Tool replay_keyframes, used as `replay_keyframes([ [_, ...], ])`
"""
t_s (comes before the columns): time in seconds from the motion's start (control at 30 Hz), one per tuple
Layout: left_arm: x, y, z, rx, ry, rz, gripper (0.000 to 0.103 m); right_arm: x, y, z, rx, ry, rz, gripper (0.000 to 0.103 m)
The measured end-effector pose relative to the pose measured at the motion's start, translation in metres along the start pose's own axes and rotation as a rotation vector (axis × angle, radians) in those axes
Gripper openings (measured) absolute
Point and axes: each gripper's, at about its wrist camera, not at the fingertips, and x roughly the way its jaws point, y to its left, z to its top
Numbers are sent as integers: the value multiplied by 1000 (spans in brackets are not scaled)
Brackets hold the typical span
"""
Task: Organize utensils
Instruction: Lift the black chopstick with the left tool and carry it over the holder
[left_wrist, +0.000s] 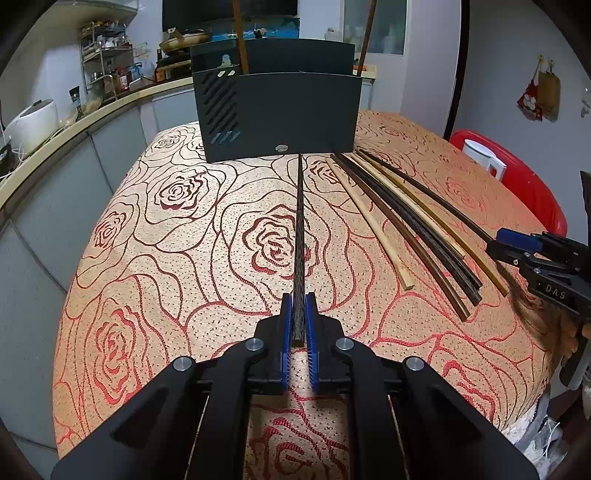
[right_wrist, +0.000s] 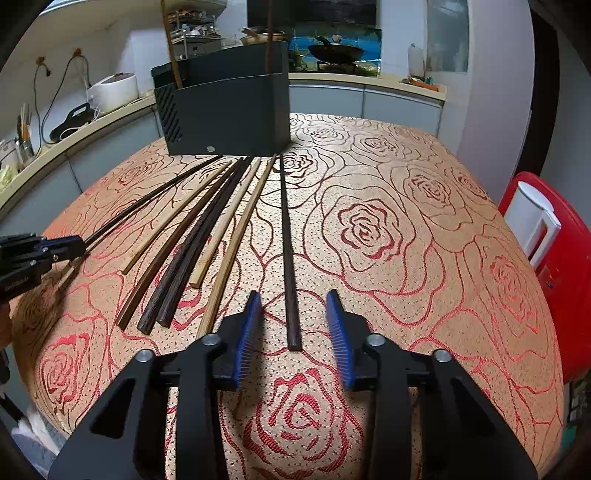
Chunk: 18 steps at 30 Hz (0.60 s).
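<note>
Nine chopsticks, one dark holder, two tongs.

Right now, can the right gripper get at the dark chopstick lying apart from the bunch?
Probably yes. The right gripper already straddles the near end of the dark chopstick, jaws open either side with nothing between. The nearest light chopstick lies clear to the left, outside the fingers.

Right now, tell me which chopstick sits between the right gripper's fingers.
The dark chopstick lying alone, right of the fanned group, between the right gripper's open fingers, untouched.
</note>
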Motion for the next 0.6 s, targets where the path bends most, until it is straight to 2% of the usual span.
replay_keyframes([
  [0.17, -2, 1, 0, -4, -2, 2, 7, 0, 5, -1, -28, -7, 6, 18],
  [0.27, -6, 3, 1, -7, -12, 3, 7, -1, 5, -1, -27, -2, 15, 8],
  [0.43, -20, 8, 4, -16, -44, 8, 7, -5, 3, 1, -4, 7, 20, 8],
  [0.6, -46, 13, 9, -26, -101, 24, 7, -32, -2, 13, 22, -63, 32, 8],
])
